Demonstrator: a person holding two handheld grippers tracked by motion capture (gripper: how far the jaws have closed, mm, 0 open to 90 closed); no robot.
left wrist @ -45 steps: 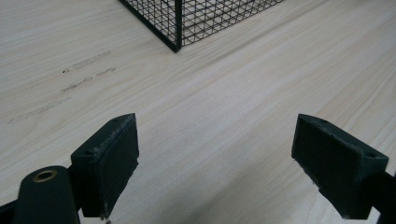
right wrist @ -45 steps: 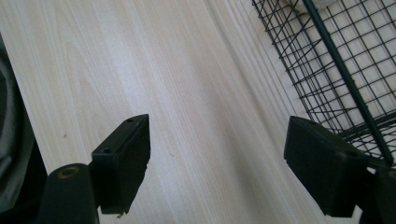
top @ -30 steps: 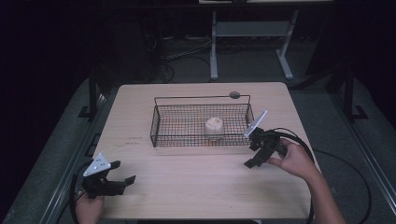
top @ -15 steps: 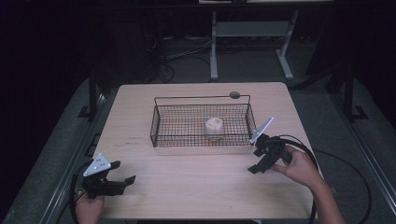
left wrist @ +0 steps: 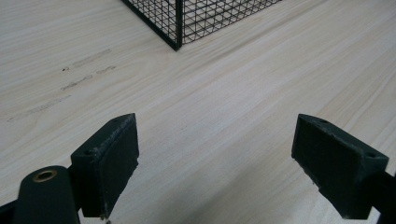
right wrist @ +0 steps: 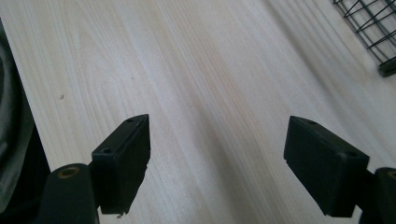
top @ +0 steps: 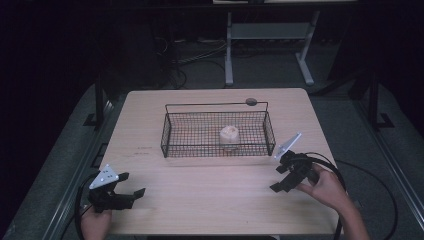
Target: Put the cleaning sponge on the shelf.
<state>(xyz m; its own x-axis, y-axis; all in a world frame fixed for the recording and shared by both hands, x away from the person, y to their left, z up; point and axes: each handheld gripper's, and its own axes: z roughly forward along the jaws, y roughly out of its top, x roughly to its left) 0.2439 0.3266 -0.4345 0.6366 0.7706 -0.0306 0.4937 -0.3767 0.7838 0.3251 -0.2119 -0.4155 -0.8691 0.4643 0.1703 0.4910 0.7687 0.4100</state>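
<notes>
Left gripper [left wrist: 217, 154] before basket corner [left wrist: 179, 44]

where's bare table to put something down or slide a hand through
Widest free patch: the front strip of table between the left gripper and right gripper, below the basket. Narrower strips flank the basket left and right. Behind it sits a small dark disc. The basket holds a pale round item.

The right black two-jaw gripper [top: 285, 175], held in the person's right hand [top: 325, 185], is now farther from the black wire basket [top: 170, 135] than in the 2 earlier pictures, lower over the pale wooden counter [top: 210, 195] near its right edge, jaws wide apart.
</notes>
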